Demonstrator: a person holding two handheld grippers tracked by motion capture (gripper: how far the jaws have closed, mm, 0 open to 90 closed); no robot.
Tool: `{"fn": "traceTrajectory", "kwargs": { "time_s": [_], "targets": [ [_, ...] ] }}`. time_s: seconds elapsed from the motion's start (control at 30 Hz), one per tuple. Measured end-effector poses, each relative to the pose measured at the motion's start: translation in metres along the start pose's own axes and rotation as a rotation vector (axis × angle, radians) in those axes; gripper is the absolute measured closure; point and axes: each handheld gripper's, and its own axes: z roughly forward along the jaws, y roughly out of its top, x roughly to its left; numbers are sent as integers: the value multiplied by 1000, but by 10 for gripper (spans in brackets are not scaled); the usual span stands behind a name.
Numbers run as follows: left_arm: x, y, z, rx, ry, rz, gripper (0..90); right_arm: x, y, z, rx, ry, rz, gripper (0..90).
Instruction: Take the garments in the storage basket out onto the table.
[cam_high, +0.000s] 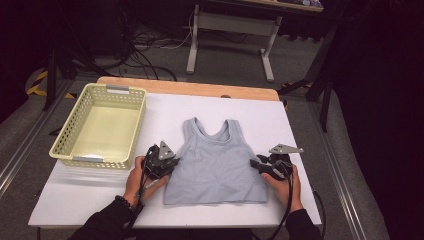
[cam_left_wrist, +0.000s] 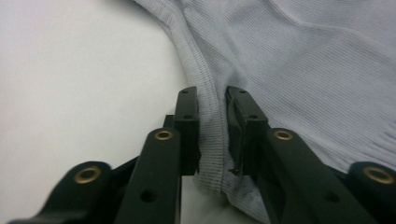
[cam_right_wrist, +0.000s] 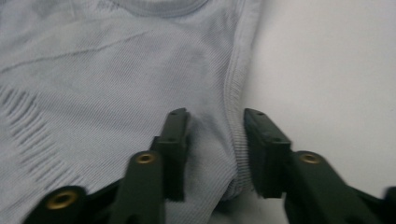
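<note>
- table (cam_high: 75, 200): white top, bare around the work; no writing readable.
- basket (cam_high: 100, 125): pale yellow, empty, just left of the tank top; no label legible.
- tank top (cam_high: 215, 165): grey ribbed, flat, mid-table, straps pointing away from the person; no brand or tag visible.
- left gripper (cam_left_wrist: 212, 100): fingers pinching the top's left side hem. risk: thin bite, hem may slip out.
- right gripper (cam_right_wrist: 215, 116): fingers straddle the top's right hem, gap remaining, not clamped. risk: uneven lift, cloth skews.
</note>
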Motion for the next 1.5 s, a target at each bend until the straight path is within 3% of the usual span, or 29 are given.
{"fn": "traceTrajectory", "kwargs": {
  "time_s": [0.03,0.07,0.2,0.3,0.43,0.5,0.57,0.6,0.67,0.7,0.77,0.8,0.83,0.87,0.93,1.07,1.17,1.2,1.23,1.33,1.4,1.43,1.5],
  "targets": [
    [0,2,2,7,3,7,817,1,1,1,5,2,-12,756],
    [-1,4,2,13,9,17,821,2,1,1,4,2,-13,772],
    [0,10,4,21,53,38,828,5,4,2,-5,-21,-23,795],
    [2,20,6,18,114,76,831,5,10,2,-37,-56,-12,799],
    [16,33,7,-15,133,32,833,6,21,8,-70,-120,-2,799],
    [21,35,7,-48,113,20,830,7,23,10,-82,-131,0,769],
    [21,34,5,-43,113,13,817,7,23,9,-91,-153,-12,623],
    [20,34,3,-63,122,6,737,6,23,2,-132,-152,-8,514],
    [18,35,-1,-78,136,8,704,6,23,-1,-148,-159,-5,509],
    [17,36,-6,-101,128,11,684,8,23,-11,-192,-149,-24,555],
    [12,38,-15,-137,132,22,676,10,23,-16,-208,-149,-34,602],
    [9,39,-19,-154,121,29,693,12,22,-20,-225,-144,-53,699],
    [6,40,-24,-169,80,50,813,15,23,-27,-250,-133,-92,806],
    [3,40,-26,-173,66,67,813,15,23,-27,-250,-133,-92,806],
    [-8,39,-34,-170,3,129,898,18,23,-27,-238,-109,-109,892],
    [-26,30,-41,-131,-75,211,900,17,20,-19,-192,-93,-120,899],
    [-42,12,-43,-71,-137,275,900,11,14,-5,-117,-88,-96,899],
    [-42,12,-43,-71,-137,275,900,11,14,-5,-117,-88,-96,899],
    [-46,7,-42,-49,-163,284,900,9,12,-2,-95,-92,-87,899],
    [-54,-8,-31,25,-181,312,900,5,4,7,-35,-91,-68,899],
    [-56,-10,-25,32,-183,309,900,5,4,7,-29,-94,-76,899],
    [-55,-11,-23,7,-190,292,900,7,5,8,-21,-102,-87,899],
    [-55,-9,-22,8,-195,302,900,9,6,10,-10,-117,-103,899]
  ]
}}
